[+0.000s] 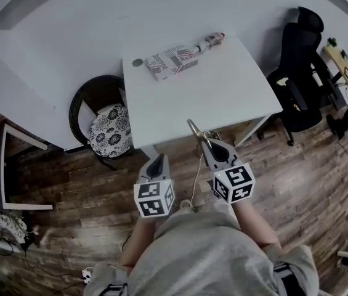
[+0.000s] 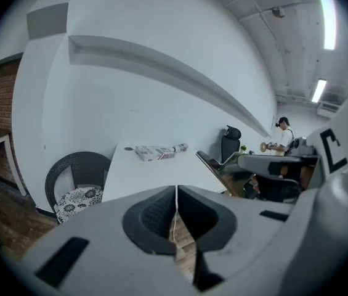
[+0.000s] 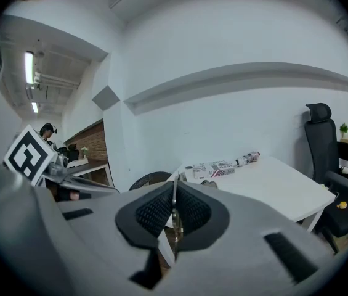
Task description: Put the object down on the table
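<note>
My right gripper (image 1: 209, 145) is shut on a thin, flat, brass-coloured object (image 1: 193, 128). The object sticks out forward and up over the near edge of the white table (image 1: 223, 97). In the right gripper view it shows edge-on as a narrow strip (image 3: 175, 207) pinched between the dark pads. From the left gripper view it is a flat brown blade (image 2: 214, 164) off to the right. My left gripper (image 1: 157, 163) hangs just short of the table's near edge with its jaws closed together and nothing held.
A printed box (image 1: 172, 60), a small tube (image 1: 209, 41) and a round disc (image 1: 138, 62) lie at the table's far side. A wicker chair with a patterned cushion (image 1: 106, 125) stands left, a black office chair (image 1: 300, 73) right. A person (image 2: 281, 137) stands far off.
</note>
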`<state>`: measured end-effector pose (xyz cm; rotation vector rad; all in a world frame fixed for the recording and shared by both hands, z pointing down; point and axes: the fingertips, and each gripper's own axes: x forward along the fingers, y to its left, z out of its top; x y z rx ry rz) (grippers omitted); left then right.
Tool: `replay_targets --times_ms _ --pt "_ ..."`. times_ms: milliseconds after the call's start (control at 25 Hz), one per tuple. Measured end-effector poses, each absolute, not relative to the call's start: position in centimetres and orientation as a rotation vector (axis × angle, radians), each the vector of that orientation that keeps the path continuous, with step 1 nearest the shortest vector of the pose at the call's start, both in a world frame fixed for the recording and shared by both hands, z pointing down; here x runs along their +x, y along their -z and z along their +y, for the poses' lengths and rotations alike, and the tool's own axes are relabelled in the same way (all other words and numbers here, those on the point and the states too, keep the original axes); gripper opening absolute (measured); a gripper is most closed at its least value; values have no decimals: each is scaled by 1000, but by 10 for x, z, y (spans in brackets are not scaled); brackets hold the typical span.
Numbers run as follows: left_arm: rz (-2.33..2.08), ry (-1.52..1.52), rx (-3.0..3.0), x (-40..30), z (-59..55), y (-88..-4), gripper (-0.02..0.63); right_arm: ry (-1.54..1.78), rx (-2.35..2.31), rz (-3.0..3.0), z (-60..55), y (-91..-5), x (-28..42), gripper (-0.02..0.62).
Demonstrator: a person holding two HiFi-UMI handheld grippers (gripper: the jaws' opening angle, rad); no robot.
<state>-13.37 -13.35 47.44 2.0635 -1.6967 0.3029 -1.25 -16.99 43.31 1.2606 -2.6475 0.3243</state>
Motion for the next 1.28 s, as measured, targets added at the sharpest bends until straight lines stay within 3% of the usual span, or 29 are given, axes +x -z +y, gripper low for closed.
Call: replay_targets --times_ms 1280 --pt "-1736 -326 1875 -148 -268 -527 11 -429 1036 -2527 -376 -546 -63 8"
